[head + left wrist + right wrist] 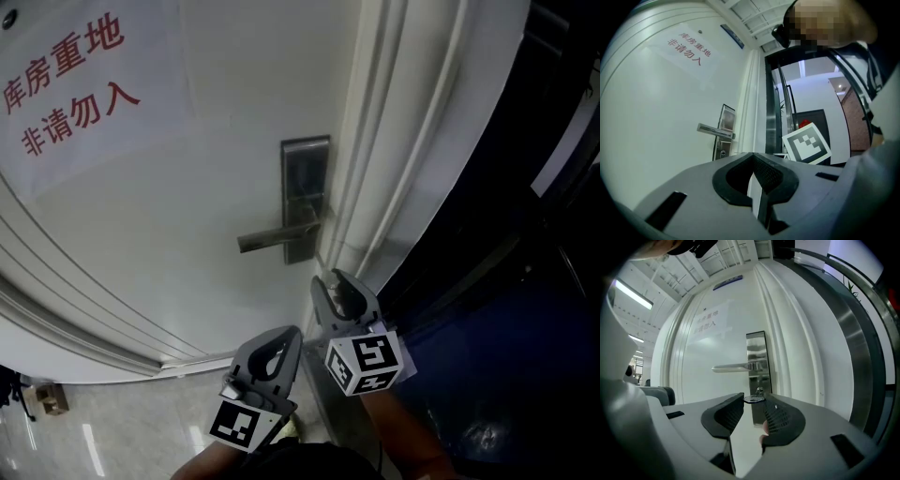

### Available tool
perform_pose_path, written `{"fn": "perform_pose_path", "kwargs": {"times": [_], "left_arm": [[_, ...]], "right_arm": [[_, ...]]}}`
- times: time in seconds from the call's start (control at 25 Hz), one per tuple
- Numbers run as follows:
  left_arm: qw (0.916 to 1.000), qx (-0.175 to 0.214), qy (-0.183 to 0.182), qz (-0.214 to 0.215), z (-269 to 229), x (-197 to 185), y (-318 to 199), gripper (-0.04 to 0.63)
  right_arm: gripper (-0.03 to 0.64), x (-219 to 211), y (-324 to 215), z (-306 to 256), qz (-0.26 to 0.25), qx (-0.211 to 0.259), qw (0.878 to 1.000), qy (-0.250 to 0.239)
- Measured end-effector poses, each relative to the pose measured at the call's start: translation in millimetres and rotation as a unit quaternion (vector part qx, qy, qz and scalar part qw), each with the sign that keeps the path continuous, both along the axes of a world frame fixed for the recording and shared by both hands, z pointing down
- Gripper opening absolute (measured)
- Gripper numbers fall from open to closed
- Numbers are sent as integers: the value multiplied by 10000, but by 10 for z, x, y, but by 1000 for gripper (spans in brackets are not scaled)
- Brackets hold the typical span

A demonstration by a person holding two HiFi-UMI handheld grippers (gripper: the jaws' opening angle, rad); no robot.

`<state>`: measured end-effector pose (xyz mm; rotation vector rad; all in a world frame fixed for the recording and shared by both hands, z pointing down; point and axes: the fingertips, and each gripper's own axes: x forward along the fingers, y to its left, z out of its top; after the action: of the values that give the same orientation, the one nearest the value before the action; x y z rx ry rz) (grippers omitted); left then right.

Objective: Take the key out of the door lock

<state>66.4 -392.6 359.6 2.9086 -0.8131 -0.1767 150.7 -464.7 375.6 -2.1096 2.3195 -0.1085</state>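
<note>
A white door [187,206] carries a steel lock plate [306,164] with a lever handle [272,237]. In the right gripper view a small silver key [753,399] lies flat between the tips of my right gripper [754,402]. The jaws stand wide and touch both edges of the key, in front of the lower lock plate [757,350]. The left gripper view shows the keyhole [723,153] with no key sticking out. In the head view my right gripper [330,281] is just below the plate. My left gripper [281,339] hangs lower and further left, shut and empty, its tips [752,158] meeting.
A paper sign with red characters [66,84] hangs on the door at upper left. The moulded white door frame [403,141] runs along the right of the plate, with a dark blue panel [525,309] beyond it. Tiled floor [94,436] shows at lower left.
</note>
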Motion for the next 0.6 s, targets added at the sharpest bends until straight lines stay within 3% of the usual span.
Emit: {"fn": "perform_pose_path", "kwargs": {"times": [0.6], "left_arm": [[9995, 208, 10, -242, -114, 119, 819, 6]], "right_arm": [[137, -72, 870, -190, -406, 305, 9985, 223]]}}
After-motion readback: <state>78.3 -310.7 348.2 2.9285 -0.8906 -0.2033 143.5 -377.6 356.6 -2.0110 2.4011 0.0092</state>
